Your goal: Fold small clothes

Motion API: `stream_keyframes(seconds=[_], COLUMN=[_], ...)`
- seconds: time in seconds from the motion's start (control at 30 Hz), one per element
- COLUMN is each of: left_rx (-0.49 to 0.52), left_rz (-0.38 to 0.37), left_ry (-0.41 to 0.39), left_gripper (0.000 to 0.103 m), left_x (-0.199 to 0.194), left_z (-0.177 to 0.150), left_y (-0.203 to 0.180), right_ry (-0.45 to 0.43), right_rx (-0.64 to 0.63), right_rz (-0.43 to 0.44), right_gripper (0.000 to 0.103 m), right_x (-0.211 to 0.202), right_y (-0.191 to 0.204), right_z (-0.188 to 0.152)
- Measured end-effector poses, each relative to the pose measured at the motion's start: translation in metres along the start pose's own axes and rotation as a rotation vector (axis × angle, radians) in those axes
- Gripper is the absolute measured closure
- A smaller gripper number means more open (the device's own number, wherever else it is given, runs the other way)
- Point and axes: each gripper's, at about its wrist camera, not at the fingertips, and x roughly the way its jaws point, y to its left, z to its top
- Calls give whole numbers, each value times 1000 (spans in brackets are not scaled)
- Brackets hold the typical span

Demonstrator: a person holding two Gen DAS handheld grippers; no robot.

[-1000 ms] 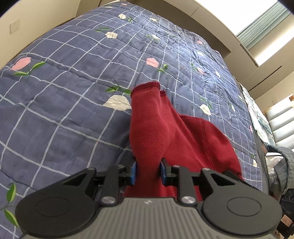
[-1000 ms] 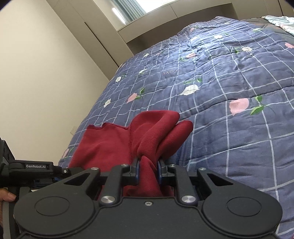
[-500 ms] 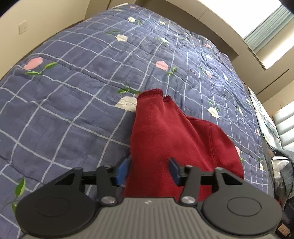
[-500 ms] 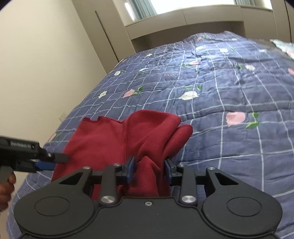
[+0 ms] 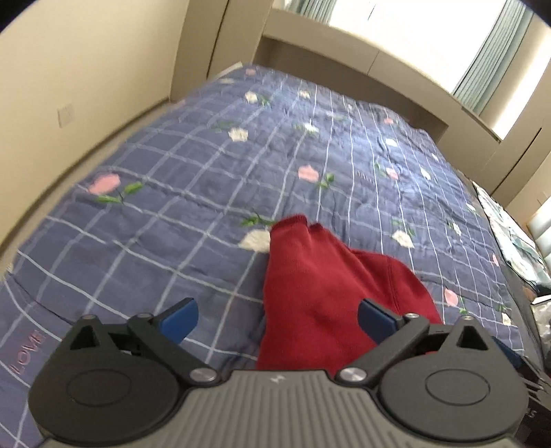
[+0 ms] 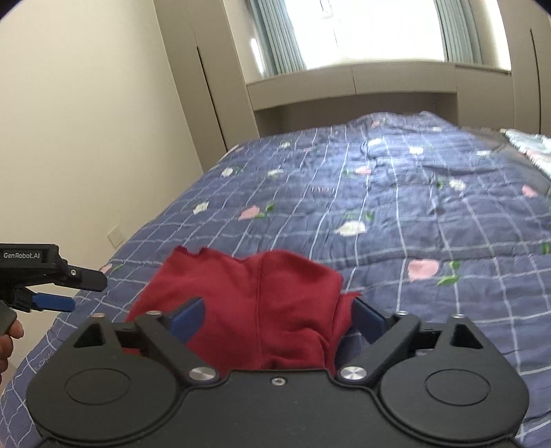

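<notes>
On the blue checked quilt (image 5: 179, 193) lies the red garment (image 5: 310, 293), bunched, sleeve outstretched. Left gripper (image 5: 277, 318) and right gripper (image 6: 275, 318) have just opened wide, cloth lying loose between the spread jaws.

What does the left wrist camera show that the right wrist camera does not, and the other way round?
Only the left wrist view shows the left gripper head-on, its jaws just opened wide and its pads clear of the cloth, and the word LOVE stitched on the quilt near the edge.

Only the right wrist view shows the right gripper, also just opened, the left gripper from the side, and a hand holding it.

Both show the red garment lying released on the blue checked quilt, and the window.
</notes>
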Motion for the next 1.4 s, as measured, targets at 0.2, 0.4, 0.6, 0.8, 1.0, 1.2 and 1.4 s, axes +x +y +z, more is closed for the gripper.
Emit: stream_keyframes(seconds=[0.2, 0.4, 0.6, 0.8, 1.0, 1.2, 1.4], left_rx=[18, 41, 65, 94, 132, 119, 139], left_rz=[47, 118, 162, 173, 164, 170, 186], left_ry=[-82, -186, -198, -222, -227, -244, -289], left_gripper=[0, 0, 0, 0, 0, 0, 0], left_x=[-16, -29, -43, -67, -94, -124, -154], left_z=[-5, -25, -46, -70, -99, -126, -156], left_y=[0, 1, 3, 0, 1, 11, 14], right_ry=[-65, -151, -167, -189, -219, -253, -274], right_rx=[-11, -33, -56, -28, -36, -60, -92], right_rz=[-23, -43, -61, -78, -85, -80, -86], right_gripper=[1, 1, 1, 1, 1, 1, 1], right_x=[-14, -30, -54, -88, -125, -159, -188], right_y=[5, 15, 26, 36, 48, 59, 71], right_z=[-2, -11, -23, -39, -56, -76, -103])
